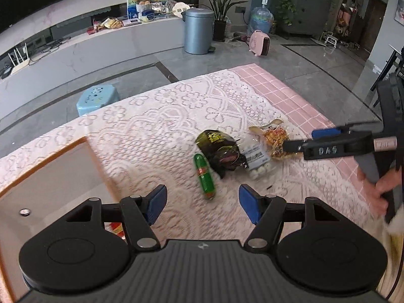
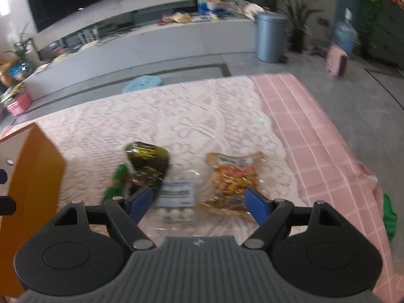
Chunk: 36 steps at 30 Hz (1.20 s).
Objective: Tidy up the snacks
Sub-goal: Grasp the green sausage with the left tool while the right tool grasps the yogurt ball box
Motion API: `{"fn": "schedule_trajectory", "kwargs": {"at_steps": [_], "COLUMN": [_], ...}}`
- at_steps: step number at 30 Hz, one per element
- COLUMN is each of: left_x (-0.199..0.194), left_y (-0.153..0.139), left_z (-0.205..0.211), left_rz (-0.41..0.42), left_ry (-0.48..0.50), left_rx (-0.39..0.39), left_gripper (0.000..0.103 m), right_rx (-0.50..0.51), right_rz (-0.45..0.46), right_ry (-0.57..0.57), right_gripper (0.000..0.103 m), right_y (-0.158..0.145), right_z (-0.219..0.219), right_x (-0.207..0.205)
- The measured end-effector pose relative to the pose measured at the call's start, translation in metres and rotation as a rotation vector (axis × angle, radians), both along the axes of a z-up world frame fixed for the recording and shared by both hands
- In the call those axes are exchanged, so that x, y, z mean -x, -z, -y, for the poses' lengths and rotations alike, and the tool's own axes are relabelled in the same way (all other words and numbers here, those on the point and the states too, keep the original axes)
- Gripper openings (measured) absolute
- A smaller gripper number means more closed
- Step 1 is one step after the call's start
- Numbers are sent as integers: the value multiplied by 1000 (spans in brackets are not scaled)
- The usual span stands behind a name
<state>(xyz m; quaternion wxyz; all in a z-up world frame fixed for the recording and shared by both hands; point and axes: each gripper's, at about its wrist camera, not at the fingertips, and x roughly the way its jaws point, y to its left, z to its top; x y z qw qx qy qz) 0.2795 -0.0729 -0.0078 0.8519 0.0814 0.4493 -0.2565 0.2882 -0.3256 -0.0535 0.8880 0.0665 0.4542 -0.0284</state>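
Note:
Four snacks lie together on the lace cloth: a green sausage stick point(image 1: 204, 178) point(image 2: 116, 179), a dark olive bag point(image 1: 219, 149) point(image 2: 149, 161), a clear pack of white balls with a label point(image 1: 255, 161) point(image 2: 176, 197), and a clear bag of orange snacks point(image 1: 274, 140) point(image 2: 233, 179). My left gripper point(image 1: 203, 203) hovers open just short of the sausage stick, nothing between its blue pads. My right gripper point(image 2: 199, 203) is open above the white-ball pack and the orange bag; seen in the left wrist view, the right gripper point(image 1: 300, 142) reaches in from the right, over the orange bag.
An orange-rimmed box point(image 1: 50, 176) point(image 2: 30, 176) stands at the left of the table, a red packet point(image 1: 117, 228) showing behind my left finger. The pink checked cloth point(image 1: 290, 96) covers the table's right side. A blue stool point(image 1: 97, 99) and a bin point(image 1: 198, 31) stand beyond.

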Motion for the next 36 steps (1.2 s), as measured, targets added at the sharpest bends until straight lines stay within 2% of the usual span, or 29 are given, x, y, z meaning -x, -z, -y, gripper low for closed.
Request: {"fn": "schedule_trajectory", "kwargs": {"at_steps": [3, 7, 12, 15, 23, 27, 30, 33, 36], "left_x": [-12, -27, -45, -56, -73, -76, -76, -75, -74], "left_y": [12, 35, 61, 74, 101, 107, 109, 110, 111], "left_z": [16, 36, 49, 53, 61, 64, 65, 67, 70], "left_rz": [-23, -58, -104, -130, -168, -172, -171, -173, -173], "left_ry": [-21, -50, -102, -143, -173, -169, -164, -150, -134], "left_rx": [-11, -60, -99, -107, -123, -130, -121, -109, -117], "left_gripper": [76, 66, 65, 65, 63, 52, 47, 37, 29], "right_rx": [-16, 27, -25, -24, 22, 60, 91, 106, 109], "right_rz": [-15, -18, -42, -53, -68, -55, -45, -38, -41], "right_ry": [26, 21, -62, -91, -102, -104, -121, -142, -161], "right_gripper": [78, 78, 79, 86, 87, 87, 82, 72, 71], "right_y": [14, 35, 55, 62, 78, 83, 86, 86, 87], "right_z": [6, -1, -13, -22, -31, -34, -38, -43, -47], "right_x": [-4, -7, -10, -16, -31, -34, -34, -34, -33]}}
